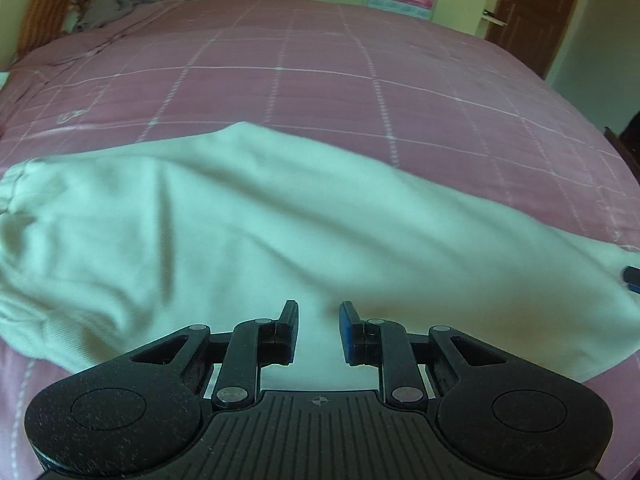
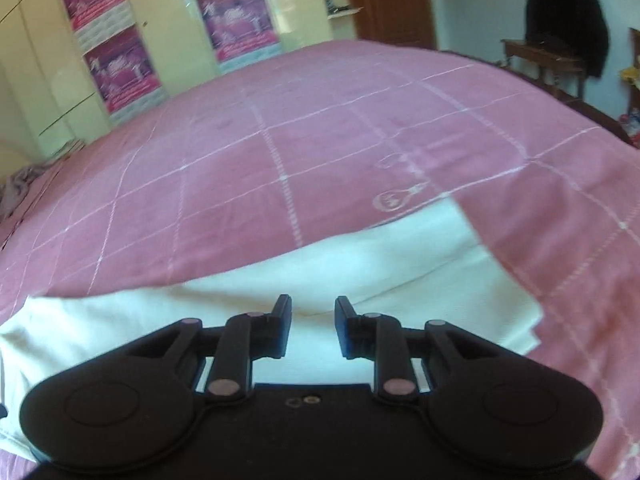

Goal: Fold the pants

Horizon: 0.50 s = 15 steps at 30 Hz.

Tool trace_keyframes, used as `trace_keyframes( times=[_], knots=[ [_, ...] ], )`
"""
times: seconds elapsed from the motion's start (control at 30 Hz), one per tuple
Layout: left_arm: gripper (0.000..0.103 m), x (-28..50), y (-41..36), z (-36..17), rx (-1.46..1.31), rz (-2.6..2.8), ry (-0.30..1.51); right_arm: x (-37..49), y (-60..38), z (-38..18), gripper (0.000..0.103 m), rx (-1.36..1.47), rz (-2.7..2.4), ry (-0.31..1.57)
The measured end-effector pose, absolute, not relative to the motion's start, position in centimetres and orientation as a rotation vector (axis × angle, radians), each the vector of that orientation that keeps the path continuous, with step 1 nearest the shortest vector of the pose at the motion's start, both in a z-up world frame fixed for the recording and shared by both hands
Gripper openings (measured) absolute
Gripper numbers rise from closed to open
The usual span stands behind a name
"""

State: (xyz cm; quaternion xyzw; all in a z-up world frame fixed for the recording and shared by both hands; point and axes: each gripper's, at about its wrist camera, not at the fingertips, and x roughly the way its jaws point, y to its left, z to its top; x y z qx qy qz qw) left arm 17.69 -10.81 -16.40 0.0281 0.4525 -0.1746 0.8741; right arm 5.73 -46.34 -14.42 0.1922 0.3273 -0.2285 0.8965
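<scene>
Cream-white pants (image 1: 240,220) lie lengthwise across the pink bed, their gathered waistband (image 1: 10,192) at the left edge of the left wrist view. My left gripper (image 1: 319,320) hovers over the near edge of the cloth, jaws a little apart and nothing pinched between them. In the right wrist view the leg end of the pants (image 2: 420,264) lies flat in layers, the hem corner to the right. My right gripper (image 2: 313,316) stands just above that cloth, open, its fingers clear of the fabric. A dark and blue tip (image 1: 634,278) pokes in at the right edge of the left view.
The pink checked bedsheet (image 1: 320,92) covers the whole bed. Crumpled grey clothes (image 1: 116,6) lie at the far left corner. Beyond the bed stand a cream wardrobe with posters (image 2: 120,68), a brown door (image 2: 392,0) and a wooden table with a dark garment (image 2: 568,20).
</scene>
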Motion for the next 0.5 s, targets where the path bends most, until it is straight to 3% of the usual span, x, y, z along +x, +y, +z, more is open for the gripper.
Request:
trace_keyframes(
  times=[0.23, 0.37, 0.43, 0.5],
  knots=[
    [0.021, 18.5, -25.3, -18.1, 0.144, -0.542, 0.974, 12.3, -40.4, -15.1, 0.021, 0.233, -0.241, 0.795],
    [0.021, 18.5, -28.7, -20.0, 0.223, -0.509, 0.951, 13.5, -41.8, -16.8, 0.018, 0.077, -0.253, 0.892],
    [0.021, 18.7, -28.6, -19.9, 0.214, -0.506, 0.948, 13.1, -44.9, -17.1, 0.002, 0.071, -0.263, 0.890],
    [0.021, 19.3, -28.5, -19.7, 0.223, -0.485, 0.932, 12.7, -48.5, -17.2, 0.003, 0.032, -0.383, 0.877]
  ],
)
